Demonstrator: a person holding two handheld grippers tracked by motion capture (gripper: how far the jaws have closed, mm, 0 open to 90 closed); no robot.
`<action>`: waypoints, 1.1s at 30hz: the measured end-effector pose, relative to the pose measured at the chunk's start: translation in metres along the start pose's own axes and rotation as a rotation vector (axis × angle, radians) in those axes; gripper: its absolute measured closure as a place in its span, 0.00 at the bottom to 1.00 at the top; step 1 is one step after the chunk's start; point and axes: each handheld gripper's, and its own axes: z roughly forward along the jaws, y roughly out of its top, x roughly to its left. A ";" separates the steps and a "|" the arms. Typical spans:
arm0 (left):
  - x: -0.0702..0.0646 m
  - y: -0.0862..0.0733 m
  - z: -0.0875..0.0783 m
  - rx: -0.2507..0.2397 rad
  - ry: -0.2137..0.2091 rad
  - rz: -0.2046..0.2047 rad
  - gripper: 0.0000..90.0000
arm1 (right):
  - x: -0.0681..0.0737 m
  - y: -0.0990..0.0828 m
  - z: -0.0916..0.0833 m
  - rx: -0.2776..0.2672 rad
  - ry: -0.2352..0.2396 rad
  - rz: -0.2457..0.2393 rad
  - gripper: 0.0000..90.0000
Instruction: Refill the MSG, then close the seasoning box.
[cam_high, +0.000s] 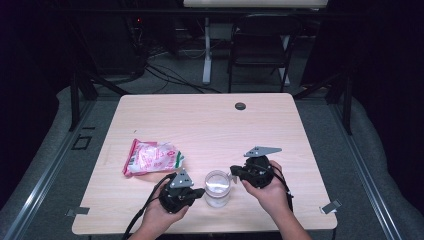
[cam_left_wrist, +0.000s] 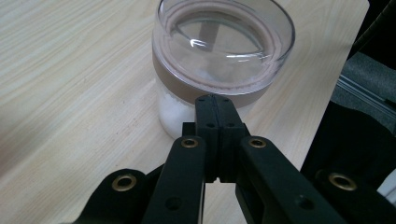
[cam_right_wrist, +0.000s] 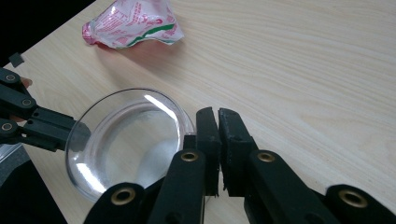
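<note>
A clear glass jar (cam_high: 217, 187) with a see-through lid and white contents stands near the table's front edge. My left gripper (cam_high: 202, 191) is at its left side. In the left gripper view the jaws are pressed together with nothing between them, and the left gripper (cam_left_wrist: 212, 100) tips rest against the brown band under the jar (cam_left_wrist: 224, 51) lid. My right gripper (cam_high: 232, 172) sits at the jar's right. In the right gripper view the right gripper (cam_right_wrist: 217, 114) has its jaws almost touching, empty, right beside the jar (cam_right_wrist: 126, 140) rim.
A pink and white plastic bag (cam_high: 150, 157) lies left of the jar, also as the bag (cam_right_wrist: 133, 21) in the right gripper view. A small dark round cap (cam_high: 240, 106) sits near the wooden table (cam_high: 210, 120) far edge. A chair (cam_high: 260, 45) stands beyond.
</note>
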 end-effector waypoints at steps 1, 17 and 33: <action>0.000 0.000 0.000 -0.001 0.000 -0.001 1.00 | 0.000 0.000 0.000 -0.001 -0.001 -0.001 0.97; -0.002 0.002 -0.003 -0.042 -0.017 -0.012 1.00 | 0.000 -0.002 0.000 -0.007 -0.002 0.003 0.97; -0.002 0.011 -0.004 -0.077 -0.013 0.015 1.00 | 0.001 -0.007 -0.004 -0.014 0.007 0.000 0.89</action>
